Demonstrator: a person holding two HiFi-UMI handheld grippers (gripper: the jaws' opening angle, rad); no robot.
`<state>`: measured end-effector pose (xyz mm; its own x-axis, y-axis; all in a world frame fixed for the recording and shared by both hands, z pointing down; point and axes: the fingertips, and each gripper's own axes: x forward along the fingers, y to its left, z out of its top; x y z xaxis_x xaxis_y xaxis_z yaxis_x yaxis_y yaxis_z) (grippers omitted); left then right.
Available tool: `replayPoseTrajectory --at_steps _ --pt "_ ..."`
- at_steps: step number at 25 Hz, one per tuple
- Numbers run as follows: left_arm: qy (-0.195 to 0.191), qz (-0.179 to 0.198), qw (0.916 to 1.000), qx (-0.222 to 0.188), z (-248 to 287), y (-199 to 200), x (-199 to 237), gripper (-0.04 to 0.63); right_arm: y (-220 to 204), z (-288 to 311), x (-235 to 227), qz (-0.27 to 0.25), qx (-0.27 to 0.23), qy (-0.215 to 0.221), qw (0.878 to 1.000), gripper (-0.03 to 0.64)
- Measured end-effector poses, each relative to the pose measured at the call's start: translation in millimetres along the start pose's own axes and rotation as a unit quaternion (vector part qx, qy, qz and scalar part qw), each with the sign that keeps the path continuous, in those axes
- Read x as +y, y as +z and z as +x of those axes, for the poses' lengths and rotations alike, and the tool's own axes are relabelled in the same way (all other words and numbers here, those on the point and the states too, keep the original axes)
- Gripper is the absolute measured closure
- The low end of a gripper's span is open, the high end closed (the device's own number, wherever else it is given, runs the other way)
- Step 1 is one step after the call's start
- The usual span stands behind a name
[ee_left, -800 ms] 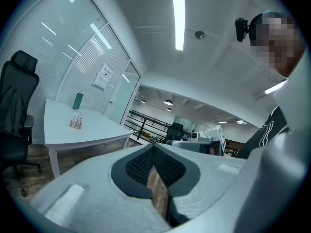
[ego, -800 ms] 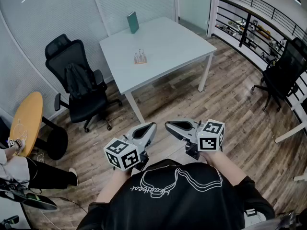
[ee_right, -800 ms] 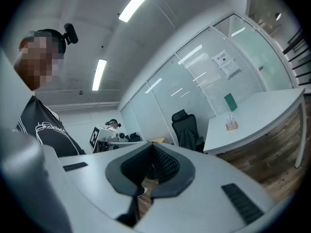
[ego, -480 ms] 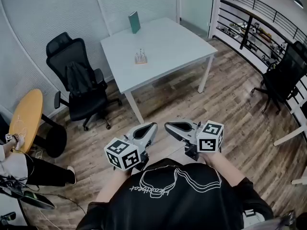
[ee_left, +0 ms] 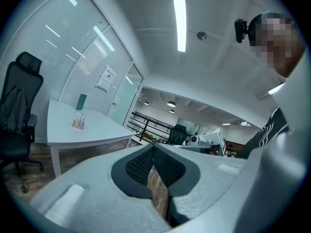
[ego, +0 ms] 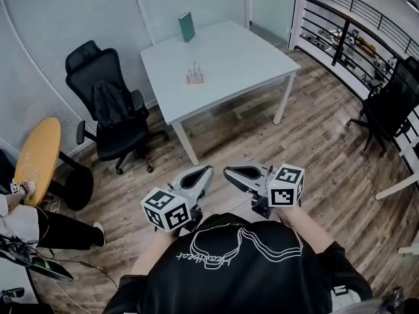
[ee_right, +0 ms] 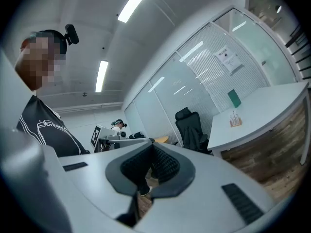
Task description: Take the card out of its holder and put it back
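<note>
Both claws are held close to the person's chest, well apart from the white table (ego: 229, 57). The left gripper (ego: 205, 171) has its jaws pressed together on nothing. The right gripper (ego: 230, 172) is likewise closed and empty. The card holder (ego: 194, 77) stands on the table, nearer its left edge (the card itself is too small to make out). A green upright block (ego: 186, 27) stands by the far corner.

My left gripper (ee_left: 153, 152) and right gripper (ee_right: 151, 149): matt grey plastic shells, black ribbed pads (ee_left: 138, 165); the table (ego: 229, 51) top smooth matt white; the floor (ego: 321, 136) wood-grain planks, slight sheen; I note the chair (ego: 111, 120) is black cloth
</note>
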<state>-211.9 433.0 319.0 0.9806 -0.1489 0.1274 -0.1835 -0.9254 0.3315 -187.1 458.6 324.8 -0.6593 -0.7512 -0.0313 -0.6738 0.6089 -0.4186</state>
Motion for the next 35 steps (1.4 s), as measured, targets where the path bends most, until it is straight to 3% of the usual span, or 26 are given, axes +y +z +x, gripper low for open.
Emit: replayPoseTrajectory --at_steps 7,15,27,35 --pt "-0.006 -0.006 0.9999 0.011 14.9 -6.5 18.5 0.581 -4.5 1.4 -21.9 0.014 -0.015 -0.008 1.000 0.607" --pt "-0.019 -0.015 0.9996 0.017 57.1 8.9 71.4 0.581 14.2 19.5 -74.0 0.024 -0.019 -0.009 1.000 0.607" --pt "-0.013 -0.059 0.9979 0.024 142.0 65.0 228.7 0.581 68.4 101.3 -222.2 0.062 0.011 -0.029 0.998 0.607" --pt "-0.013 -0.052 0.9981 0.030 198.8 112.2 332.6 0.581 120.0 159.2 -333.3 0.064 0.006 -0.049 0.997 0.607"
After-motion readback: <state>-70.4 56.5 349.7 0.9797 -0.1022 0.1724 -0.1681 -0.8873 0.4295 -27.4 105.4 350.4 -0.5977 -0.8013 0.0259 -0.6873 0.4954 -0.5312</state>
